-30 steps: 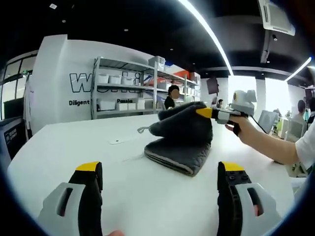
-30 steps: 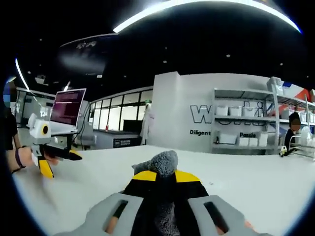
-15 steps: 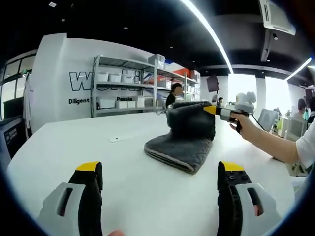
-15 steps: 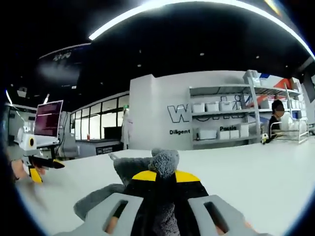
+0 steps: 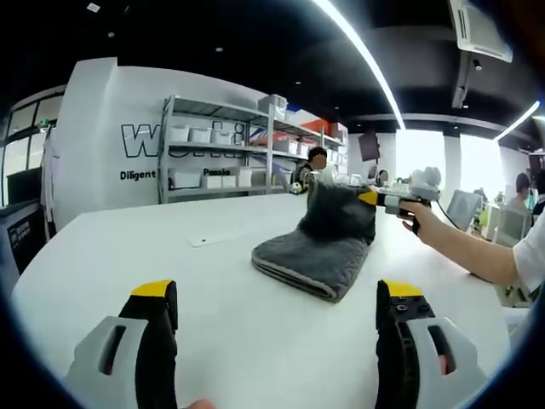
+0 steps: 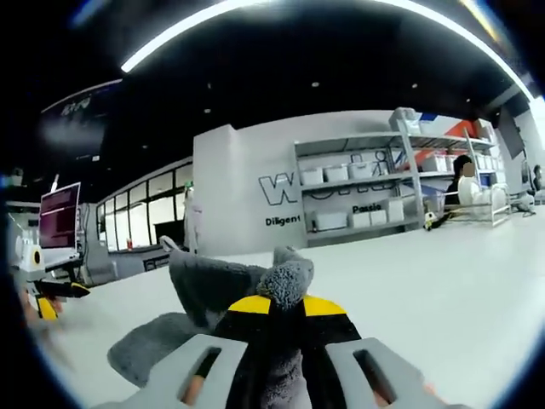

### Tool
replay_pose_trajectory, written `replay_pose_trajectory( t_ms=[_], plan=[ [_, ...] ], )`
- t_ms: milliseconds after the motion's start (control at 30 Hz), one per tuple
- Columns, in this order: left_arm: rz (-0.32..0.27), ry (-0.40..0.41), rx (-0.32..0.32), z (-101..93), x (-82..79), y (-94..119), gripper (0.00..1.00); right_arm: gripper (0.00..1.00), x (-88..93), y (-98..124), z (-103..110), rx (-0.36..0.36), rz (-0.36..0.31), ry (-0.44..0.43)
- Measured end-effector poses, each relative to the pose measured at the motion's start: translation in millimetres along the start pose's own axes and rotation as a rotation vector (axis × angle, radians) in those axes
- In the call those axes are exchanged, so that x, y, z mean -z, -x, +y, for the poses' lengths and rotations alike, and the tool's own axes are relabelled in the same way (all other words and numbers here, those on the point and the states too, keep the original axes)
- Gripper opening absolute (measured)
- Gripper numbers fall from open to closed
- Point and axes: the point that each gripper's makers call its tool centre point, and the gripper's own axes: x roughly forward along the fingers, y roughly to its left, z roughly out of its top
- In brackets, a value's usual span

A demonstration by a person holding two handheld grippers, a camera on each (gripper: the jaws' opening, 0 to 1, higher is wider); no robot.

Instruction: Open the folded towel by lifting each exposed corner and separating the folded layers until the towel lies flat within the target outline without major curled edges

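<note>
White tabletop (image 5: 128, 247) under shelving, with the grey towel (image 5: 311, 260) lying well ahead of the left gripper (image 5: 277, 332), jaws wide and empty. Pinched shut in the right gripper (image 6: 281, 317): one towel corner (image 6: 285, 281), lifted above the folded stack. Best to carry that corner outward and low, peeling one layer only, then lay it down smooth.

The towel (image 5: 317, 257) lies on the table (image 5: 128, 247), with shelves (image 5: 217, 153) behind it, the right gripper (image 5: 368, 198) above its far-right edge and the left gripper (image 5: 277, 298) before it
</note>
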Motion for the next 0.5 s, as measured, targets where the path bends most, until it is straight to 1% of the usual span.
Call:
replay_pose_trajectory(
  t_ms=[167, 300, 367, 500],
  plan=[
    [-0.002, -0.002, 0.001, -0.5, -0.3, 0, 0.96, 0.06, 8.1, 3, -20, 0.058, 0.019, -0.022],
    [-0.001, -0.001, 0.000, -0.3, 0.0, 0, 0.96, 0.07, 21.4, 7, -34, 0.112, 0.066, -0.014],
    [-0.002, -0.001, 0.000, -0.2, 0.2, 0, 0.96, 0.07, 28.6, 8, -41, 0.131, 0.087, -0.026],
    [0.000, -0.002, -0.001, 0.1, 0.9, -1, 0.96, 0.07, 32.7, 12, -53, 0.159, 0.097, -0.047]
  ],
)
